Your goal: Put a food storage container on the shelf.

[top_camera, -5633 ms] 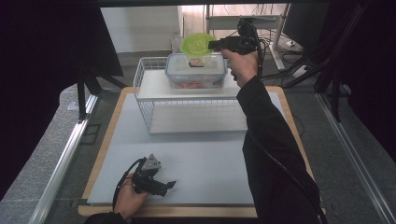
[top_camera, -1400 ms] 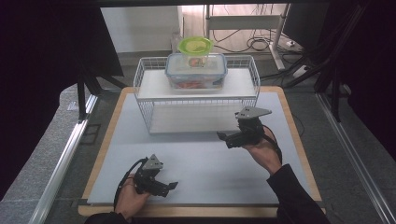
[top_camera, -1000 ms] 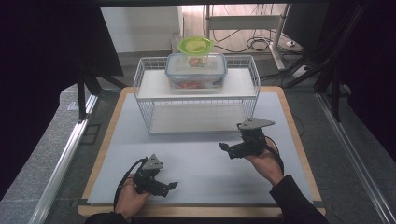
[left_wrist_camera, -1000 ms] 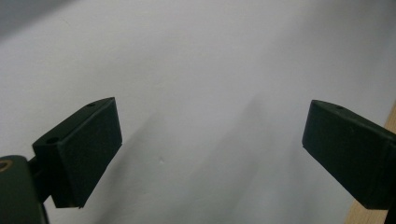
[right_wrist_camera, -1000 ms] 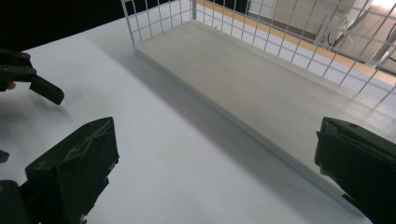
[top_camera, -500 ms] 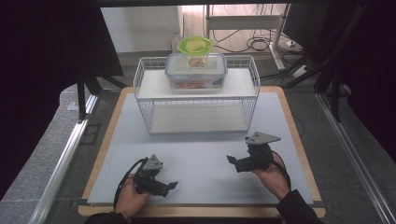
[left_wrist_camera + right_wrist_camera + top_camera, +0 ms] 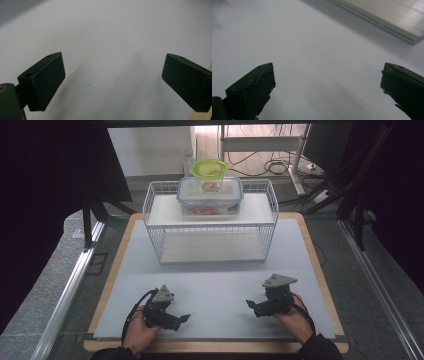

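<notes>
Right gripper (image 7: 256, 307): jaws spread wide, nothing between them, resting low over the grey mat (image 7: 220, 275) near the front right corner of the tabletop, pointing toward the middle. Left gripper (image 7: 181, 319): likewise spread wide and empty, near the front left of the mat, pointing right. The two tools are well apart, with bare mat between them.

Edges and room: the wooden border of the tabletop (image 7: 320, 270) frames the mat on all sides. Both hands sit just inside the front edge. A broad band of mat lies open between the grippers and the white wire rack (image 7: 155, 245), which stands across the rear half of the tabletop.

View differences: the right gripper view shows a pale flat edge (image 7: 387, 17) crossing its upper right corner, beyond bare mat. The left gripper view shows a sliver of the wooden border (image 7: 200, 116) at lower right.

Surroundings: on the rack's top shelf sits a clear lidded container (image 7: 210, 196) with reddish contents; a green lid (image 7: 209, 168) rests on top of it. Cables (image 7: 260, 165) and a metal stand (image 7: 260, 142) lie on the floor beyond the table.
</notes>
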Tool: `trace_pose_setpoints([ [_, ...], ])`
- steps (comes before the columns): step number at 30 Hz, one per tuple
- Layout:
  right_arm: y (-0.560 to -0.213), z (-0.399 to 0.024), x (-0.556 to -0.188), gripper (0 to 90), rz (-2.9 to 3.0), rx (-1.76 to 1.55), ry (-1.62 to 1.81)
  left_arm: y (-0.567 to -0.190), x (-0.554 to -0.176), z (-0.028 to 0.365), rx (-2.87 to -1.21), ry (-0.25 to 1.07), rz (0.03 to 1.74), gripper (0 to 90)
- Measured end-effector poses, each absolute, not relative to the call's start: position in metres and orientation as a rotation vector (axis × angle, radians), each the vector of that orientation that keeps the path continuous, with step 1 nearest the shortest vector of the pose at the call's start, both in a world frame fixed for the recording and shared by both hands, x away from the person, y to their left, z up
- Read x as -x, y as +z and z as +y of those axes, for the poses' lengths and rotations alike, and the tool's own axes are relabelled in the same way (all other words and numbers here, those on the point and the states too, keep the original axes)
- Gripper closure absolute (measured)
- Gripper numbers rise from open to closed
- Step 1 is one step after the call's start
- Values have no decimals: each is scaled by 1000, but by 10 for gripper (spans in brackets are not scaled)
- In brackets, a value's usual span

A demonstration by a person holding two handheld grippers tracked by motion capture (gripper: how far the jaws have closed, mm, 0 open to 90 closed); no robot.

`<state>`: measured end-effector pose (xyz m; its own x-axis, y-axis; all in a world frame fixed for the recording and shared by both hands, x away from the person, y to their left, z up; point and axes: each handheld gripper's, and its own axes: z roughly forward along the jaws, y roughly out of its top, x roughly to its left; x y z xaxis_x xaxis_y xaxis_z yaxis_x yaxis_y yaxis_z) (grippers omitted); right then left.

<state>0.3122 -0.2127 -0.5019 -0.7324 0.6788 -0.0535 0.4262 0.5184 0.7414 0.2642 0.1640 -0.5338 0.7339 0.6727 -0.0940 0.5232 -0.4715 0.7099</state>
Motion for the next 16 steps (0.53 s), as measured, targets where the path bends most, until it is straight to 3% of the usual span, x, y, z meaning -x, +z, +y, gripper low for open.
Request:
trace_pose_setpoints([
  [16,-518,-211,-301,0,2504,-905,943,-535,-265,164,-2188,262,896,44],
])
